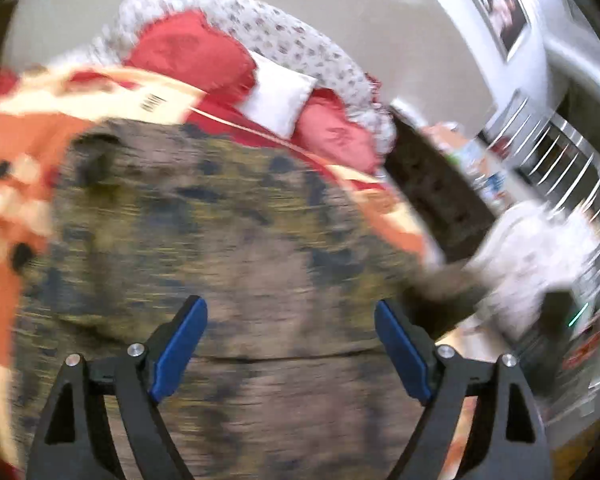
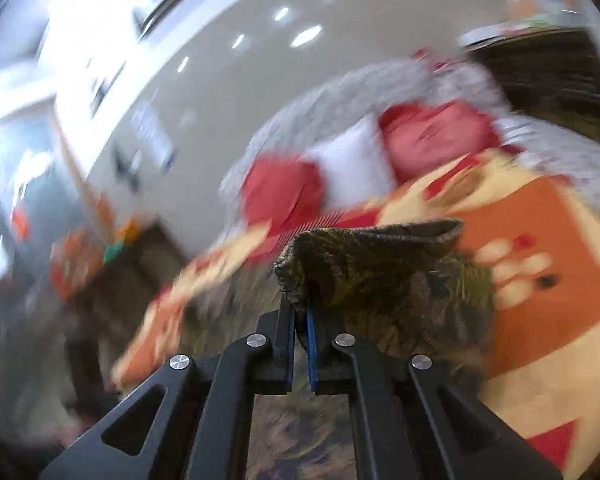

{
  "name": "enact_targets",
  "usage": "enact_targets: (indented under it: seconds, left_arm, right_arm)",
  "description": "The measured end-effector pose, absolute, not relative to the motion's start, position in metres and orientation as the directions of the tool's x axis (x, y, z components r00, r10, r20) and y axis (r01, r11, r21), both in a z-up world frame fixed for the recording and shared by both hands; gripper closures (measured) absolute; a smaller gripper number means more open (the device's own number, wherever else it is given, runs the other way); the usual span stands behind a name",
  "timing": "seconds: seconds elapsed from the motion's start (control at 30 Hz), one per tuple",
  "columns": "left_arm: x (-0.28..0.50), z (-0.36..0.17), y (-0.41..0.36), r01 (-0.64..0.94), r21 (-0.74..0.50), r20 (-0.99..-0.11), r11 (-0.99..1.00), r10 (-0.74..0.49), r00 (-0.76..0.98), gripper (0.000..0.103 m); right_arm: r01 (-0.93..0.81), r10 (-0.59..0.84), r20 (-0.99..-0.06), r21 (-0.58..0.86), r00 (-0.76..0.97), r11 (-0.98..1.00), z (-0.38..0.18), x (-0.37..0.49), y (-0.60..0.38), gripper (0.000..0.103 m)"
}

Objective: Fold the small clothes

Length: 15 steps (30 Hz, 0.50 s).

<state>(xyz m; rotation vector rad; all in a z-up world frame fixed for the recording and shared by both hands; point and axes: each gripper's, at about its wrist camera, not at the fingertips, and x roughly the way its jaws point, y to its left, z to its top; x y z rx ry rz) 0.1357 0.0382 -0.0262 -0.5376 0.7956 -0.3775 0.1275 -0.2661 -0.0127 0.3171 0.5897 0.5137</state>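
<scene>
A brown and olive patterned garment (image 1: 228, 232) lies spread on the orange and cream bed cover (image 1: 12, 152), blurred by motion. My left gripper (image 1: 290, 332) hovers over the garment with its blue pads wide apart and nothing between them. In the right wrist view my right gripper (image 2: 300, 320) is shut on a corner of the same garment (image 2: 380, 268), lifting a folded edge off the bed cover (image 2: 540, 232). In the left wrist view the right hand's white sleeve (image 1: 540, 252) shows at the right edge.
Red pillows (image 1: 192, 52), a white pillow (image 1: 280, 92) and a grey floral cushion (image 1: 300, 36) lie at the head of the bed. A dark wooden side table (image 1: 432, 188) with bottles stands to the right, by a white wall with a framed picture (image 1: 500, 4).
</scene>
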Motion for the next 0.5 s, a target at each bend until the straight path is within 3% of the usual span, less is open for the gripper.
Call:
enact_targets:
  seconds: [0.13, 0.2, 0.27, 0.4, 0.5]
  left_arm:
    - [0.162, -0.049, 0.003, 0.109, -0.727, -0.567, 0.678, -0.683, 0.461, 0.013]
    - [0.169, -0.066, -0.014, 0.106, -0.715, -0.611, 0.691, -0.691, 0.385, 0.013]
    - [0.169, -0.079, -0.024, 0.11, -0.695, -0.641, 0.711, -0.682, 0.352, 0.014]
    - [0.156, -0.076, -0.026, 0.199, -0.724, -0.576, 0.661, -0.738, 0.352, 0.014]
    - [0.151, -0.063, -0.033, 0.283, -0.669, -0.591, 0.687, -0.723, 0.357, 0.013]
  right_arm:
    - [-0.439, 0.5, -0.575, 0.255, 0.648, 0.862, -0.052, 0.107, -0.198, 0.093]
    - [-0.467, 0.493, -0.602, 0.215, 0.629, 0.858, -0.064, 0.099, -0.181, 0.093]
    - [-0.484, 0.472, -0.614, 0.162, 0.633, 0.86, -0.069, 0.087, -0.172, 0.093]
    - [-0.501, 0.425, -0.609, 0.051, 0.67, 0.864, -0.07, 0.078, -0.163, 0.093]
    - [-0.474, 0.337, -0.57, -0.107, 0.749, 0.874, -0.066, 0.065, -0.152, 0.093]
